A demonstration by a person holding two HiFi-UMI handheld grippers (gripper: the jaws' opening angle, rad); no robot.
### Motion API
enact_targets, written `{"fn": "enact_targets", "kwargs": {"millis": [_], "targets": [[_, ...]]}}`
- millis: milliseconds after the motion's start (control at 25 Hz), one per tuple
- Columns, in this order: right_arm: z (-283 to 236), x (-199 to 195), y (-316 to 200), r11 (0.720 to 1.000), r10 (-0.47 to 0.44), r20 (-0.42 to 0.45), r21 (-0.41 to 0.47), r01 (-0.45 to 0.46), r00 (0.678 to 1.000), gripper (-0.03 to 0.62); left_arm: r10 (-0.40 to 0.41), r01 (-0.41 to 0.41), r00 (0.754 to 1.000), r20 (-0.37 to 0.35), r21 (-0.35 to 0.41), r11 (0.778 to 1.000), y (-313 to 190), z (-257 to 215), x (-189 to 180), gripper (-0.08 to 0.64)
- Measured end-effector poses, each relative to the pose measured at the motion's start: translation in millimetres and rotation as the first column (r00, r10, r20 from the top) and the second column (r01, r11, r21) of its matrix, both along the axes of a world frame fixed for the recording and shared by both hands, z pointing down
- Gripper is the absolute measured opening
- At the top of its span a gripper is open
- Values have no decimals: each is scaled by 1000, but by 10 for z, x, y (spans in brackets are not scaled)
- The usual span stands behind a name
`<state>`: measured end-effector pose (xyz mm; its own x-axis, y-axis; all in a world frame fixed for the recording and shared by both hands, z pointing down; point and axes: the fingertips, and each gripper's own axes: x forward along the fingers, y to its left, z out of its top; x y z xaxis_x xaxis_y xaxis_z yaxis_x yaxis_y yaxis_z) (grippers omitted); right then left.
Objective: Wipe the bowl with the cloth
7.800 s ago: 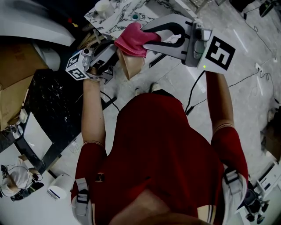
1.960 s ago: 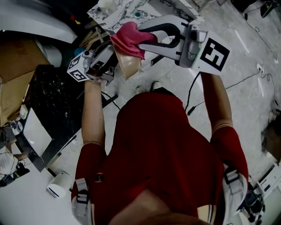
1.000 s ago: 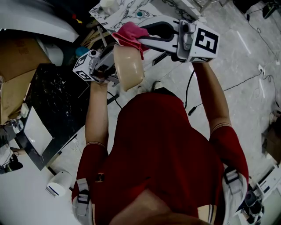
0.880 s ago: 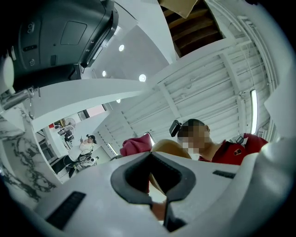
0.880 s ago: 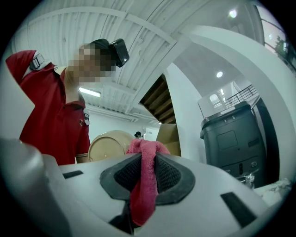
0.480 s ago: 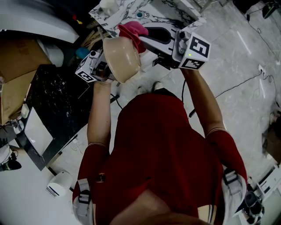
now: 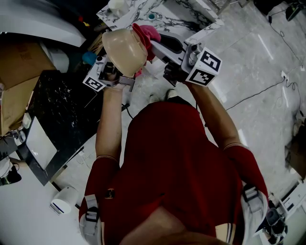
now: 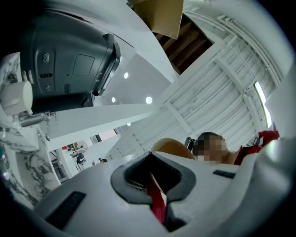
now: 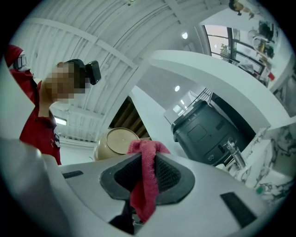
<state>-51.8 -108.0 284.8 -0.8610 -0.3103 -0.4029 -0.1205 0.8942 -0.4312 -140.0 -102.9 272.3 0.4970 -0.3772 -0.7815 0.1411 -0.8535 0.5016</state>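
Observation:
In the head view a tan bowl (image 7: 123, 48) is held up with its rounded outside toward me. My left gripper (image 7: 116, 72) is shut on its rim from below. The right gripper (image 7: 155, 44) is shut on a pink cloth (image 7: 148, 34), which lies against the bowl's far right side. In the right gripper view the cloth (image 9: 144, 178) hangs pinched between the jaws of the right gripper (image 9: 144, 173), with the bowl (image 9: 118, 142) behind it. In the left gripper view the left gripper (image 8: 156, 187) is closed and the bowl (image 8: 170, 146) rises just past it.
A marble counter (image 7: 148, 12) lies ahead with small items on it. A dark appliance (image 9: 208, 129) stands on it beside a tap. A black slab (image 7: 57, 115) and cardboard (image 7: 14, 91) lie left. A cable (image 7: 248, 95) runs over the floor.
The left gripper has raised and turned the bowl, so its outside now faces me. The right gripper has swung left and down with the cloth, which now sits behind the bowl.

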Motion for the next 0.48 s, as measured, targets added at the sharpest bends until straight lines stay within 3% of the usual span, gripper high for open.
{"fn": "enact_targets", "kwargs": {"millis": [240,480], "targets": [[43,59,-3,995,79,20,-66,-78,997,71,-95,95,995,7,-65,993,-114,80,-98,12],[-17,134,46,990,129,17,-57,-128,992,71,-175,176,984,20,-133,975,-202,180,-184,11]]}}
